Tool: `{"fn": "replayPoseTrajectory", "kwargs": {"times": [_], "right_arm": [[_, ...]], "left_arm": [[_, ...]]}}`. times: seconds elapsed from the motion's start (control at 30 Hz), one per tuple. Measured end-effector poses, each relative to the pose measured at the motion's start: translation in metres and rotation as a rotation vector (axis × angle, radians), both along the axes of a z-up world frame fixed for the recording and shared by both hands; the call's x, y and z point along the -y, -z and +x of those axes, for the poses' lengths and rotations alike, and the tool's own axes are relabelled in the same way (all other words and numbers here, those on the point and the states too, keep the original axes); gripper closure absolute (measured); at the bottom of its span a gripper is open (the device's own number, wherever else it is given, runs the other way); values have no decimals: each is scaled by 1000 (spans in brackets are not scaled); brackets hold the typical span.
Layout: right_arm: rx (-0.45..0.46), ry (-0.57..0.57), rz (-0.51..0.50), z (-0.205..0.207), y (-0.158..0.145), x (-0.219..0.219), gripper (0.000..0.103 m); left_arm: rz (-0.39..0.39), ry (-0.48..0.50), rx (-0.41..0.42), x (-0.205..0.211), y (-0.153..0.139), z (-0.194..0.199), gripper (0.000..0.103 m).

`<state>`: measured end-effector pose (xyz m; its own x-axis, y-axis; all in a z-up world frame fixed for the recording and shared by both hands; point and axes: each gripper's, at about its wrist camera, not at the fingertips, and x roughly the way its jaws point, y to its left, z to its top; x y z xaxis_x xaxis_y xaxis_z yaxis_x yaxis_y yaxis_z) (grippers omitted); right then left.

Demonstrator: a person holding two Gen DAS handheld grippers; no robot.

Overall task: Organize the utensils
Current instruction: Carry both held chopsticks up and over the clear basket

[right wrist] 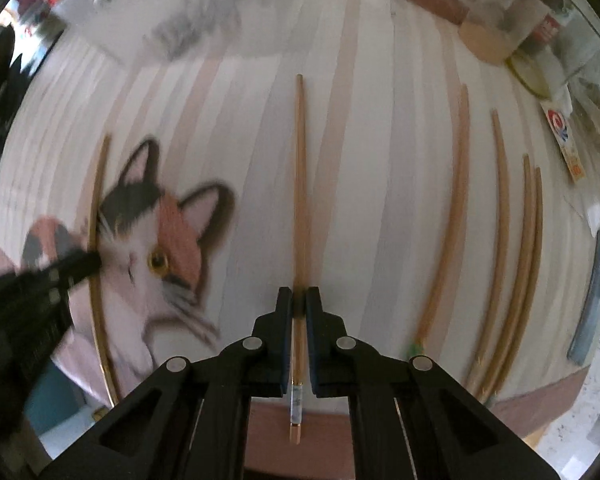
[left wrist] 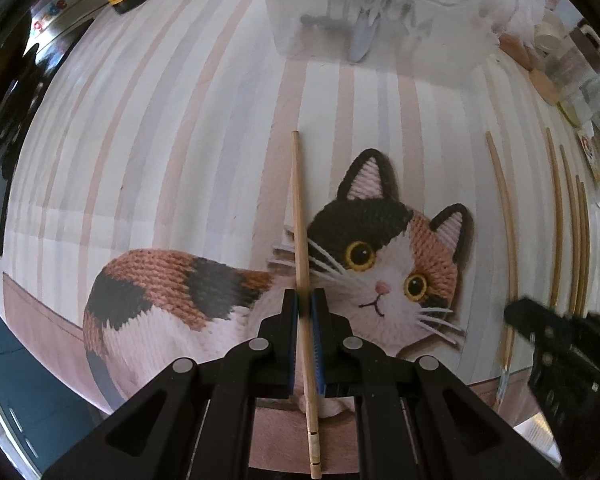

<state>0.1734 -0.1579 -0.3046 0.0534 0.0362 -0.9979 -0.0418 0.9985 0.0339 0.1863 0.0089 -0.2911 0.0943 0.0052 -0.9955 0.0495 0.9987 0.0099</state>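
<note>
The left claw (left wrist: 304, 300) was clamped on a pale wooden chopstick (left wrist: 300, 216), which ran up over the knitted-cat picture (left wrist: 364, 264) on the striped bench cover (left wrist: 180, 140). The right claw (right wrist: 299, 300) was closed around a darker wooden chopstick with a metal-tipped end (right wrist: 301, 184). More wooden chopsticks (right wrist: 500, 216) lay side by side on the bench to its right. A translucent plastic bin (left wrist: 380, 12) holding blurred utensils stood at the far edge.
</note>
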Motion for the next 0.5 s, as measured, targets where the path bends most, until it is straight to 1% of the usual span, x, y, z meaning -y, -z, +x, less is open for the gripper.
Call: {"fn": "replayPoseTrajectory", "kwargs": {"times": [0.13,0.3,0.37,0.4,0.43,0.5], "right_arm": [[-17,10,-1,-14,2,6,96],[-30,63,6,-12,3,12,95],[-33,69,-3,-10,3,15,95],[-33,72,-9,-3,3,9,95],[-31,72,-15,-2,2,8,95],[-31,71,-26,1,3,5,95]], "left_arm": [[10,38,1,3,0,1,97],[-2,53,-1,9,4,8,96],[-17,57,-2,7,4,10,91],[-33,67,-3,9,4,11,85],[-37,77,-3,9,6,11,82],[-9,103,3,15,6,10,81]]}}
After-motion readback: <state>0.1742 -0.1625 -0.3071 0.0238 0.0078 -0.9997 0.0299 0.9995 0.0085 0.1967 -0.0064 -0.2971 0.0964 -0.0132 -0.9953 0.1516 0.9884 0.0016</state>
